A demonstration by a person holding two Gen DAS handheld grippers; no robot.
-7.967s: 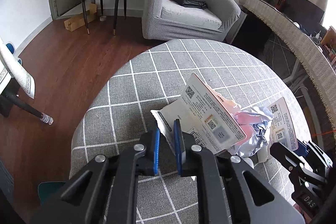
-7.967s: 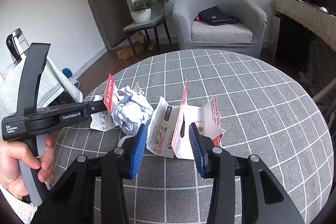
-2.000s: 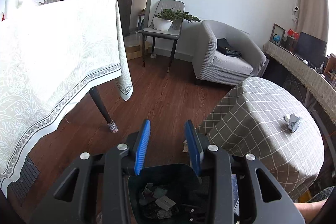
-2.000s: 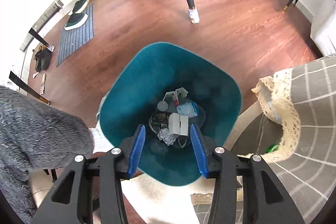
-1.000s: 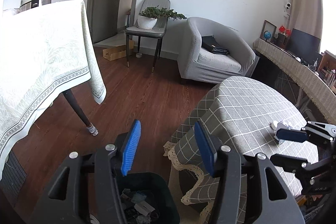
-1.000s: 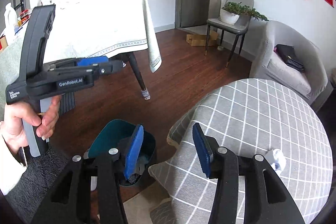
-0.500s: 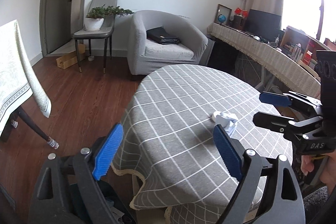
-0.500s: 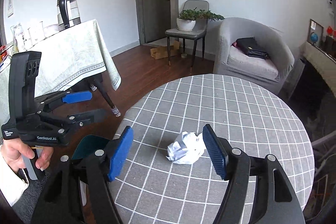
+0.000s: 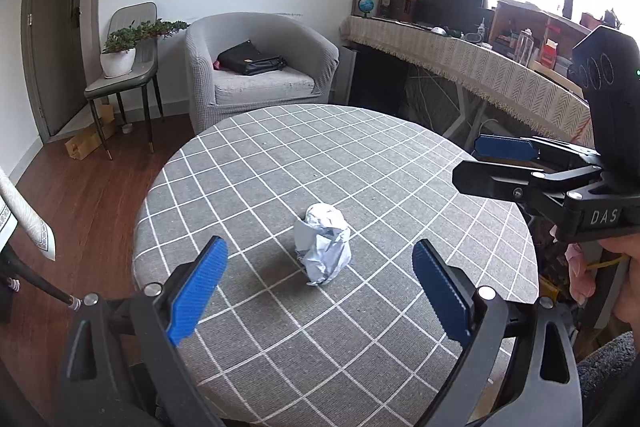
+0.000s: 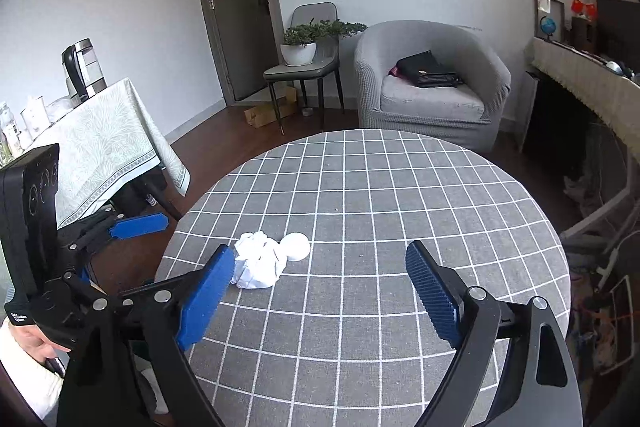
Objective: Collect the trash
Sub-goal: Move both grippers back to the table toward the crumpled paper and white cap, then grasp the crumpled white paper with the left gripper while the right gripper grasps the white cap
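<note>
A crumpled white paper ball (image 9: 323, 247) lies on the round table with the grey checked cloth (image 9: 360, 155). My left gripper (image 9: 319, 245) hovers over the table's near edge, its jaws opening wide. The ball sits ahead of the fingertips, with nothing between the pads. My right gripper (image 9: 466, 163) reaches in from the right. In the right wrist view the paper ball (image 10: 258, 265) lies just ahead of the left pad of my right gripper (image 10: 320, 249). Those jaws are opening too and hold nothing. A small round white piece (image 10: 295, 247) rests against the ball. My left gripper (image 10: 148, 235) shows at the left.
A grey armchair (image 9: 256, 67) with a black bag stands beyond the table, a chair with a potted plant (image 9: 120, 59) to its left. A long cloth-covered sideboard (image 9: 480, 67) runs along the right. A table with a white cloth and kettle (image 10: 100, 131) stands left.
Both grippers have swung from the teal bin on the floor to the round table. Their jaws have spread much wider. The paper ball now sits close ahead of both.
</note>
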